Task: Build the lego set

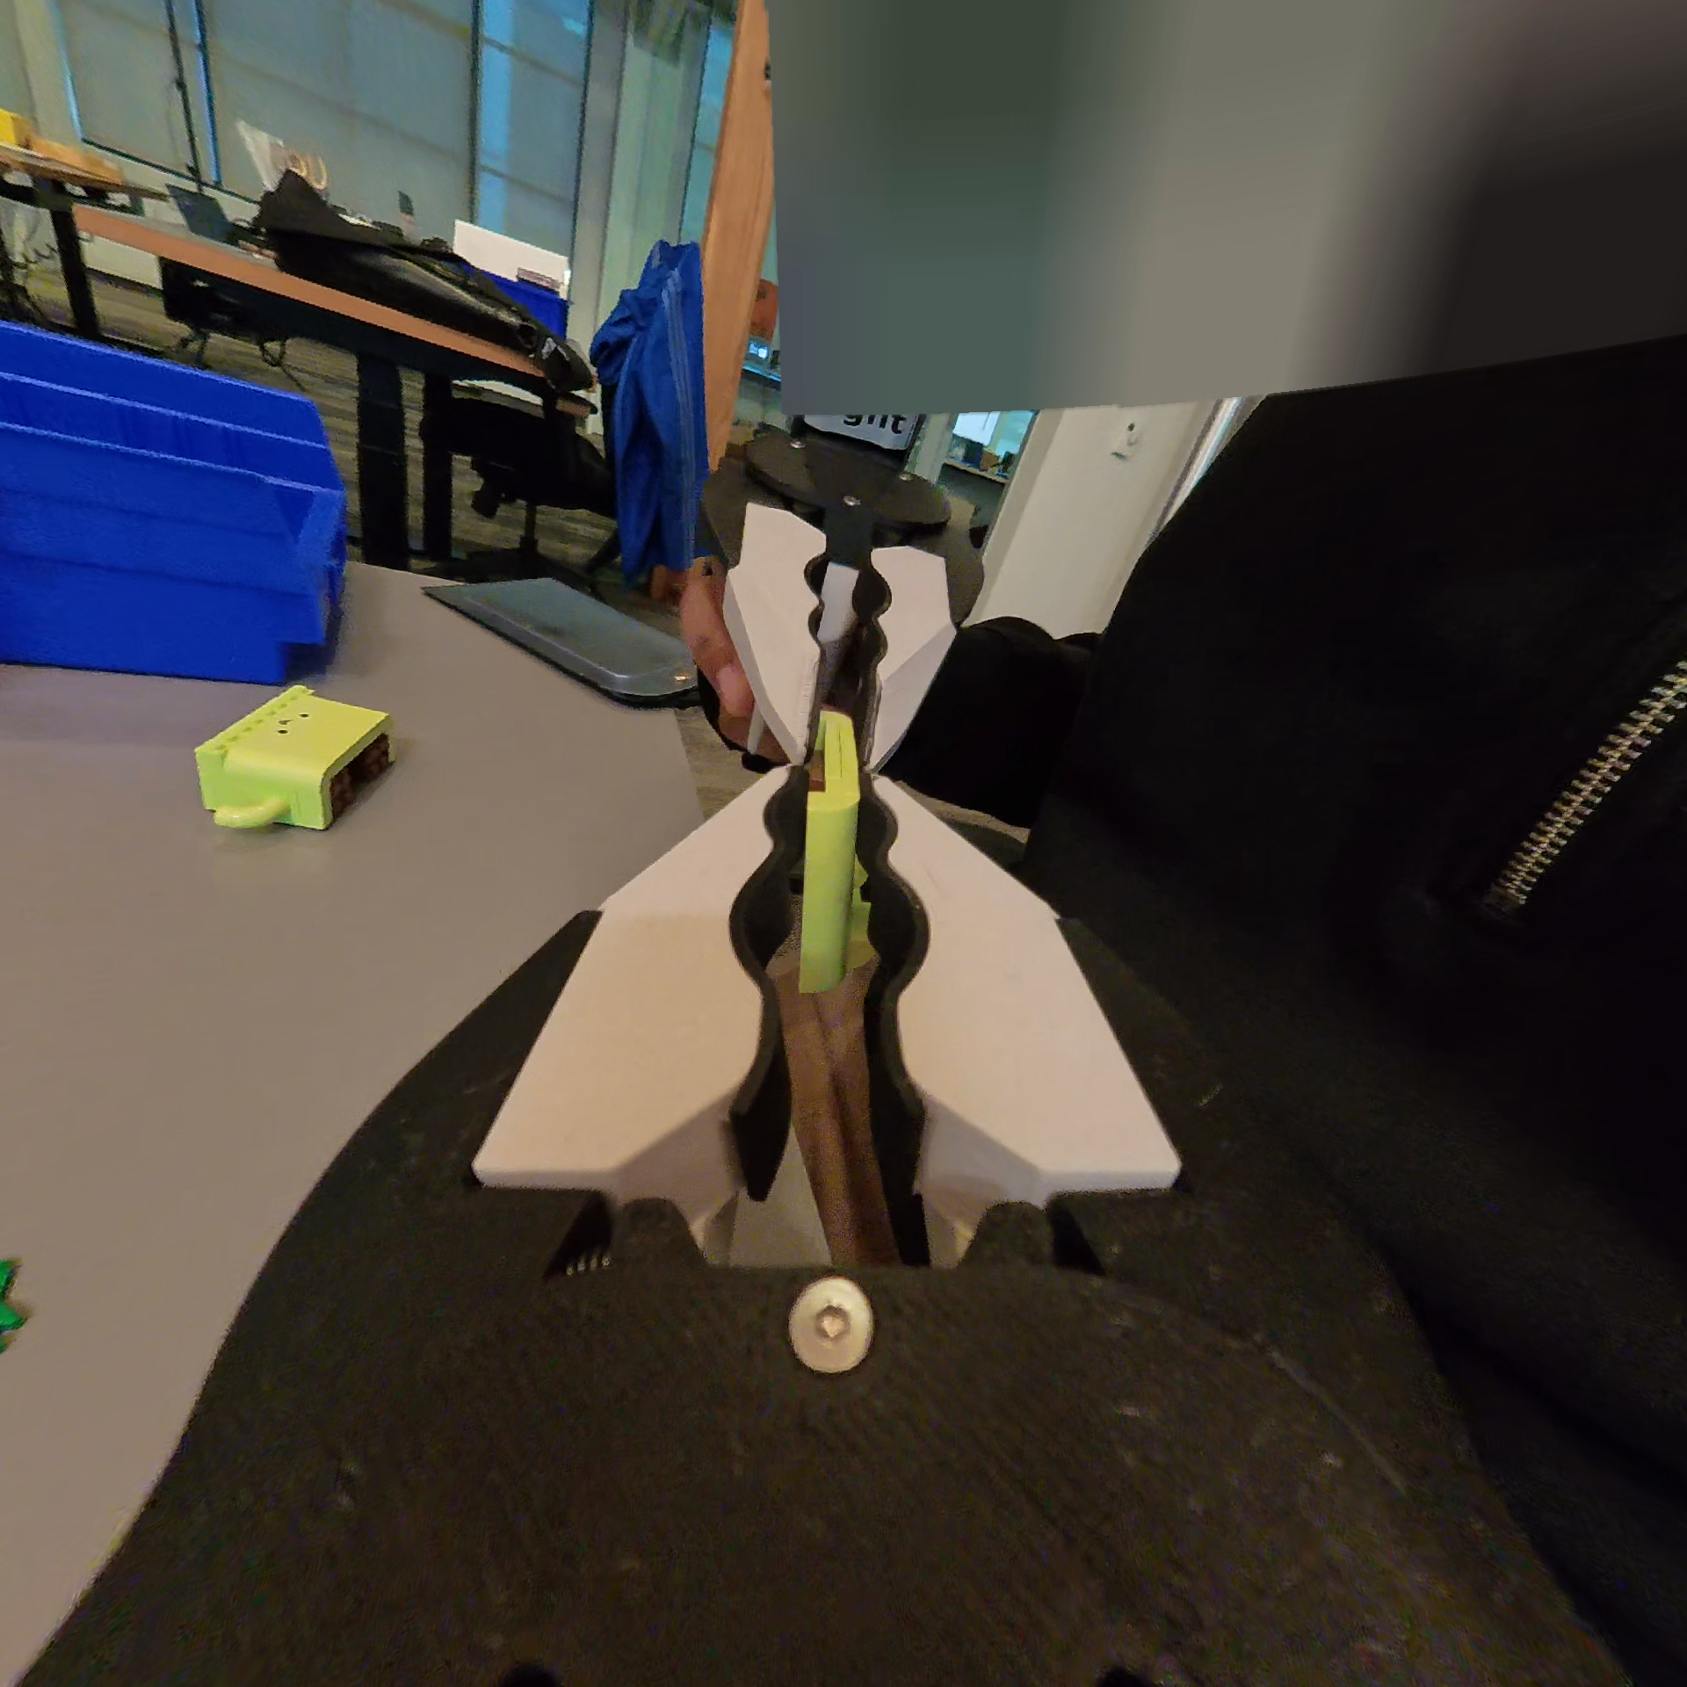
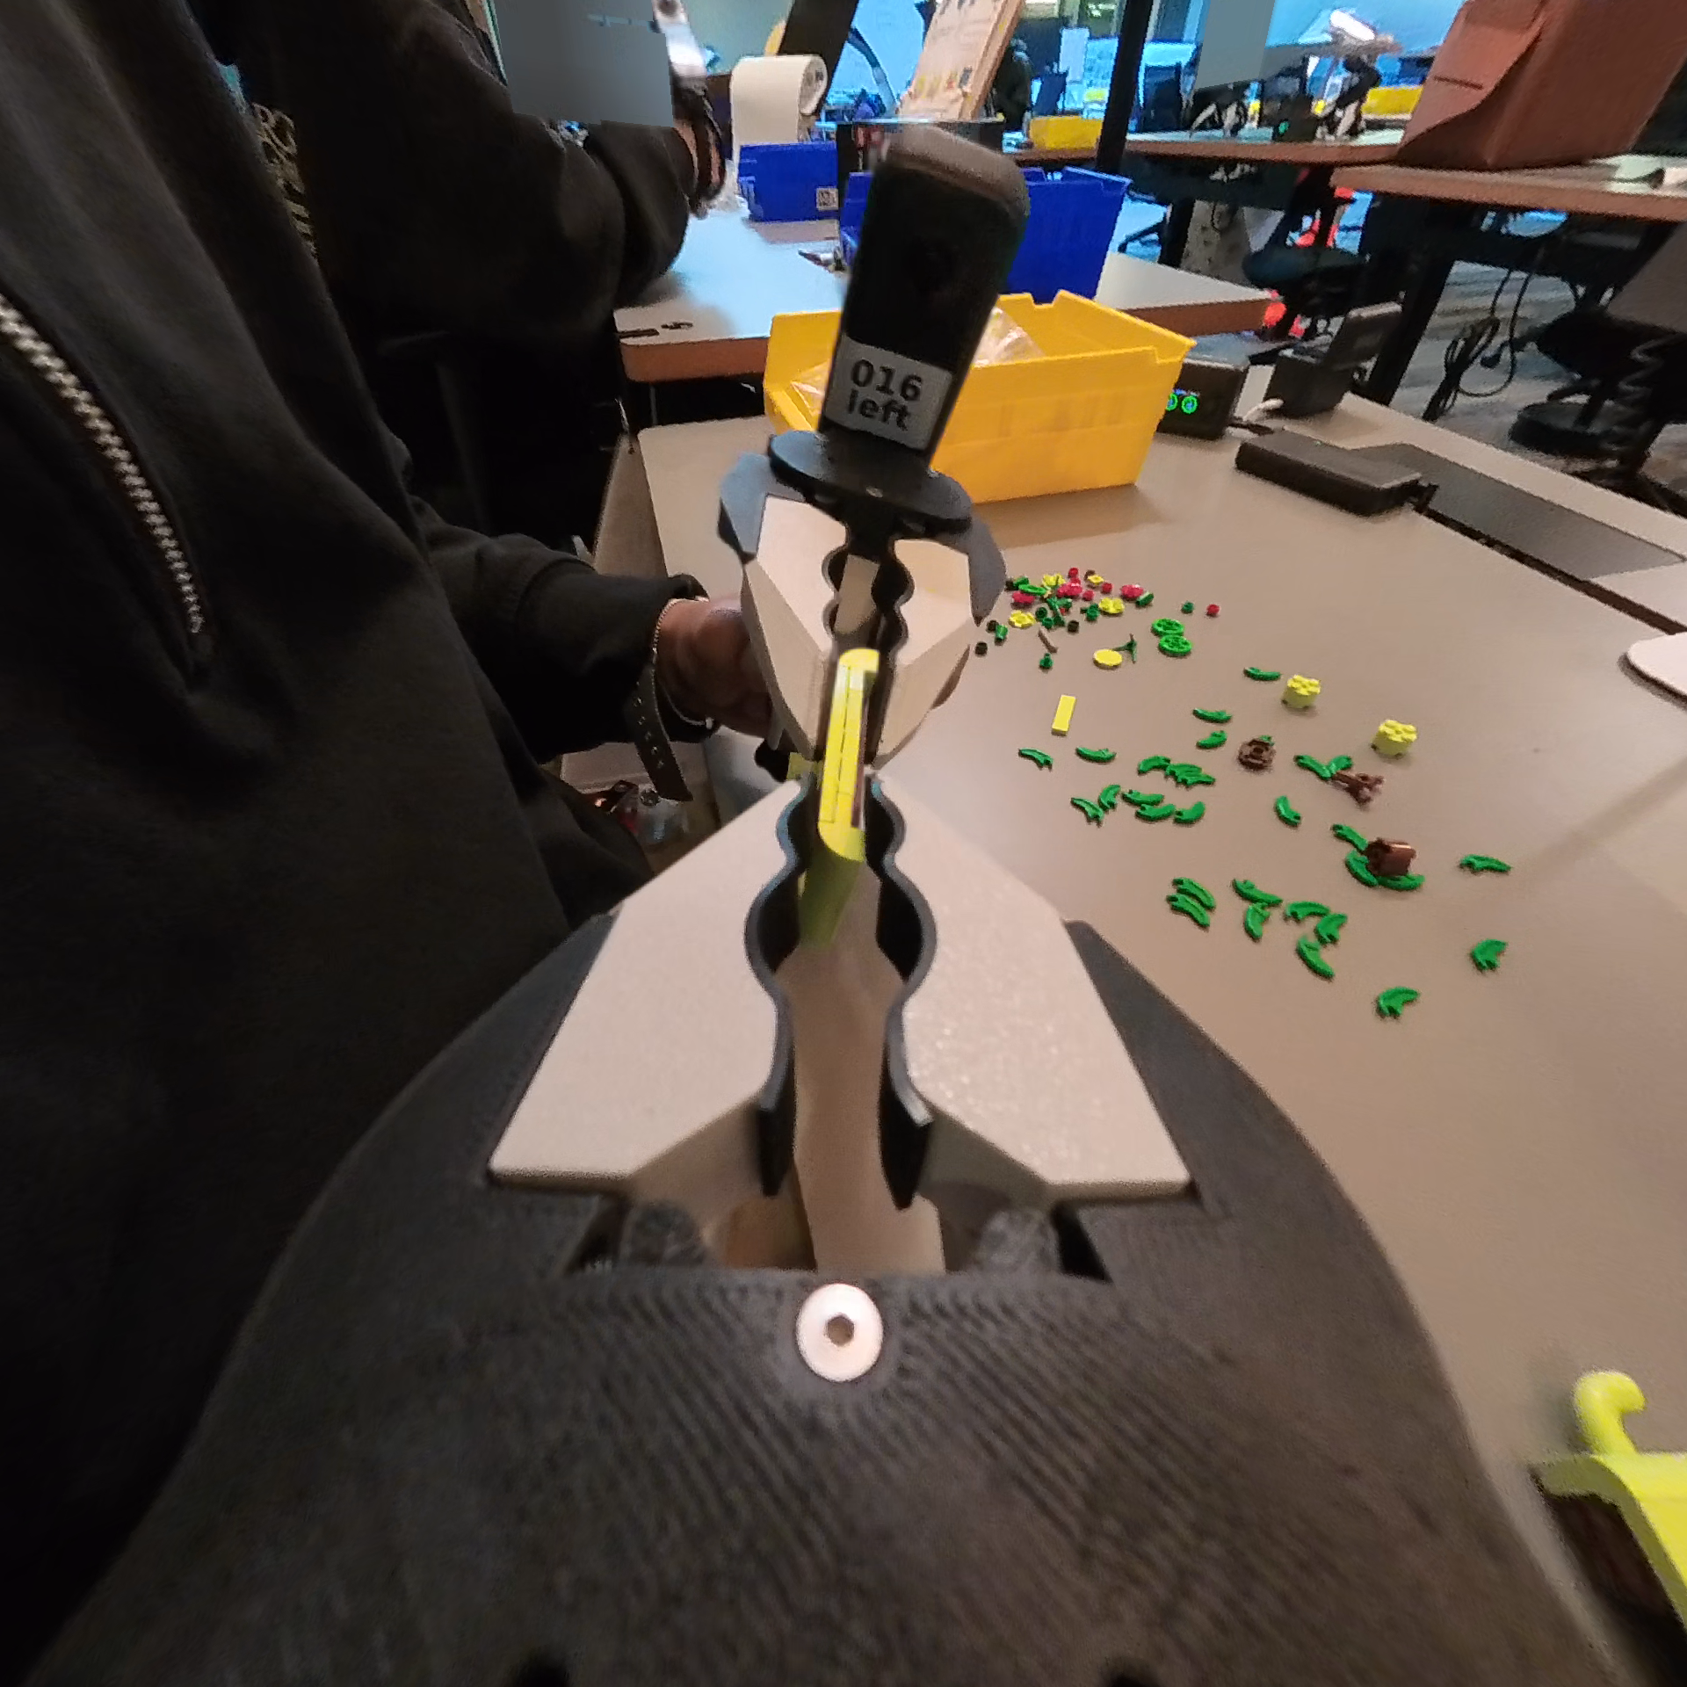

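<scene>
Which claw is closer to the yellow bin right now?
Left. The left claw sits just in front of the yellow bin; the right claw faces it, farther back. Both pinch one lime plate.

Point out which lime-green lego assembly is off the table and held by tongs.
The thin flat lime-green lego panel, gripped edge-on between both tongs above the table edge. The other, a boxy lime-green lego block with a brown end and a hook, lies untouched on the grey table.

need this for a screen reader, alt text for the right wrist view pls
The right gripper and the left gripper, tip to tip above a grey table, both pinch one flat lime-green lego piece. Small green, yellow and red lego parts lie scattered to the right, with a yellow bin behind.
</scene>
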A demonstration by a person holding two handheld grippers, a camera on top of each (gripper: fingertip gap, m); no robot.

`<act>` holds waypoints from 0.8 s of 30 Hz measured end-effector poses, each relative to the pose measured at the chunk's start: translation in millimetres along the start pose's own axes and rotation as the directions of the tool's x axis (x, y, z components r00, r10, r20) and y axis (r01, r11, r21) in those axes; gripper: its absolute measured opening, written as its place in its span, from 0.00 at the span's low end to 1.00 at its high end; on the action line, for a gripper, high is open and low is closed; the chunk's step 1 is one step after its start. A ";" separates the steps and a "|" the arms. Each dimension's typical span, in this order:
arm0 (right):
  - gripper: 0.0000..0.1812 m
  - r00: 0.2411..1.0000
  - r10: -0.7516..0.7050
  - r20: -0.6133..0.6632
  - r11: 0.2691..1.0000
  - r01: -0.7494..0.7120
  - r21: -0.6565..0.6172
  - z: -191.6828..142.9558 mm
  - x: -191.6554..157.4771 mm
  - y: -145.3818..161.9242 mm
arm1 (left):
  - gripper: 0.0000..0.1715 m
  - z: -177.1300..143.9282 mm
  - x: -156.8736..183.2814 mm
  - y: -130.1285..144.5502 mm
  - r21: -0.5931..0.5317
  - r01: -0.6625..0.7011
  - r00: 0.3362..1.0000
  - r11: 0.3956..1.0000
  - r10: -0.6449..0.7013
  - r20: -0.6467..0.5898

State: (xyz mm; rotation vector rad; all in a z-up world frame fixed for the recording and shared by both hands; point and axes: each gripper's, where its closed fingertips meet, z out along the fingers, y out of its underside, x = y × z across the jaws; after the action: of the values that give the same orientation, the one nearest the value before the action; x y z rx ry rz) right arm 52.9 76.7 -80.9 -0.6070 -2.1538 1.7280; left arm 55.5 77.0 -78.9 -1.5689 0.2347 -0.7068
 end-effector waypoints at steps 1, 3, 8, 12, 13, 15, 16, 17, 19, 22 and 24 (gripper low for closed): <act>0.04 1.000 0.002 0.009 1.000 -0.002 0.005 -0.6 -1.2 -1.0 | 0.04 0.6 1.0 -0.3 0.002 0.007 1.000 1.000 -0.007 -0.008; 0.04 1.000 0.002 0.028 1.000 -0.002 0.014 -2.0 -3.9 -2.6 | 0.04 1.9 3.2 -0.8 0.002 0.021 0.999 1.000 -0.021 -0.025; 0.04 0.998 0.012 0.056 1.000 -0.011 -0.025 -3.8 -8.8 0.6 | 0.04 4.8 6.2 1.8 0.003 0.055 0.997 0.998 -0.054 -0.063; 0.04 0.998 0.019 0.063 0.998 -0.015 -0.059 -3.9 -10.0 3.1 | 0.04 5.1 6.6 3.5 0.012 0.086 0.993 0.996 -0.084 -0.087; 0.04 0.998 0.021 0.067 0.998 -0.016 -0.064 -4.3 -10.4 3.3 | 0.04 5.7 6.8 3.7 0.010 0.087 0.992 0.996 -0.086 -0.089; 0.04 0.997 0.027 0.075 0.997 -0.022 -0.068 -4.5 -10.7 3.1 | 0.04 5.8 7.4 3.4 0.009 0.095 0.991 0.995 -0.094 -0.095; 0.04 0.997 0.024 0.072 0.997 -0.018 -0.075 -4.3 -9.9 4.1 | 0.05 6.0 6.6 4.3 0.004 0.099 0.991 0.995 -0.098 -0.091; 0.04 0.998 0.023 0.067 0.997 -0.017 -0.081 -4.1 -8.2 5.1 | 0.05 6.0 4.9 5.5 -0.003 0.099 0.992 0.995 -0.099 -0.082; 0.04 0.998 0.025 0.051 0.999 -0.023 -0.047 -3.7 -3.6 1.5 | 0.05 5.0 1.7 2.3 0.013 0.101 0.993 0.995 -0.100 -0.063; 0.09 0.999 0.021 0.029 0.998 -0.020 -0.057 -0.9 0.3 2.7 | 0.05 5.5 -2.6 6.6 -0.043 0.053 0.999 0.998 -0.053 -0.007; 0.09 0.999 0.024 0.043 0.997 -0.020 -0.074 1.0 -1.8 4.5 | 0.05 7.3 -2.0 9.3 -0.066 0.024 1.000 0.998 -0.023 0.013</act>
State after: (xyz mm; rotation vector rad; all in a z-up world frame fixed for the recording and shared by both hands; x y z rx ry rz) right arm 54.5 75.8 -85.5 -0.6194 -2.2573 1.6951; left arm 60.5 82.8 -88.2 -1.6408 0.2327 -0.7141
